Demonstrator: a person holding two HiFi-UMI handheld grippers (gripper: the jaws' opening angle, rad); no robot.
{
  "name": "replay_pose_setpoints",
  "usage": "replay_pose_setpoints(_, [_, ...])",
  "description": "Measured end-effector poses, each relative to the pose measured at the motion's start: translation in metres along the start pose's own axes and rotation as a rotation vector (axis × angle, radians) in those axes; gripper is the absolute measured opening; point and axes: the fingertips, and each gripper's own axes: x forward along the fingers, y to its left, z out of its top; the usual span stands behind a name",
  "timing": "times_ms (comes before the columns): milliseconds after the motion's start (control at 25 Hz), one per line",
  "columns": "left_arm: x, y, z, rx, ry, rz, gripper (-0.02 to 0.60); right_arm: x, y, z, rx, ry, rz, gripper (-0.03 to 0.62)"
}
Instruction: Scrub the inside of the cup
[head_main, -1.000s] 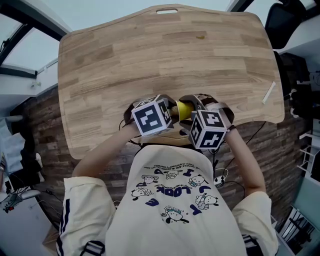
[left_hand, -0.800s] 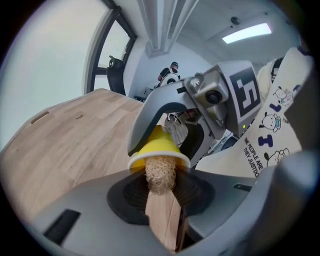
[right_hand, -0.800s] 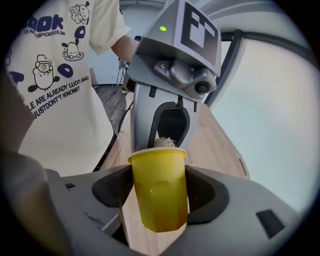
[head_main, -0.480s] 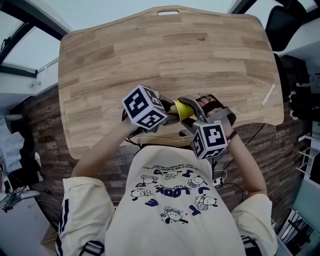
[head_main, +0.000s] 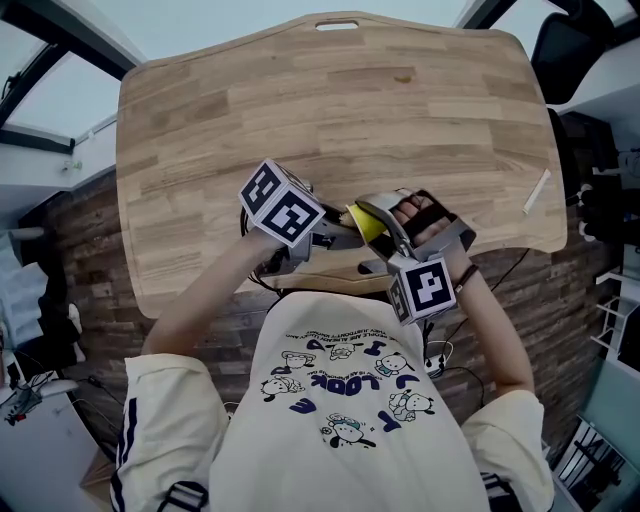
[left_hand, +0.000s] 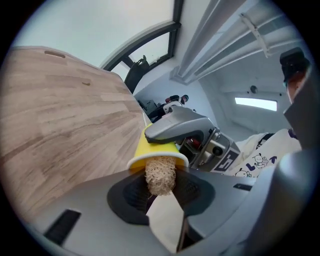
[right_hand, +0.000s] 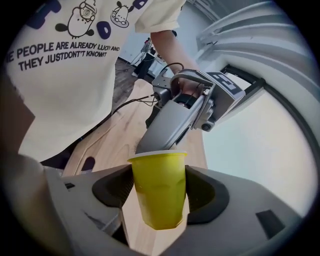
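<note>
Wooden table (head_main: 330, 100) fills most of the head view, its near edge close to the person's cream printed T-shirt (head_main: 340, 400). By that edge the right gripper (right_hand: 160, 192) has its jaws spread wide and pressed against both sides of a yellow cup (right_hand: 159, 185), whose mouth faces the left gripper (left_hand: 161, 197). The left one's jaws are drawn narrow, clamped on a tan fibrous scrubber (left_hand: 160, 172) whose tip sits inside the cup's rim.
</note>
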Motion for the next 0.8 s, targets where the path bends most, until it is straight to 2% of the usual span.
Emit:
replay_pose_setpoints(280, [0.0,-0.002,0.0,-0.042,-0.037,-0.029,0.13,-0.002,0.001,0.0,0.013,0.003,0.003,0.311])
replay_pose_setpoints(560, [-0.001,0.004,-0.003,-0.033,-0.036,-0.007,0.13,-0.003,0.0,-0.007,0.02,0.018,-0.015,0.311])
replay_pose_setpoints(800, [-0.003,0.007,-0.007,-0.037,-0.031,0.014,0.13,-0.007,0.001,-0.018,0.078,0.036,-0.028,0.311])
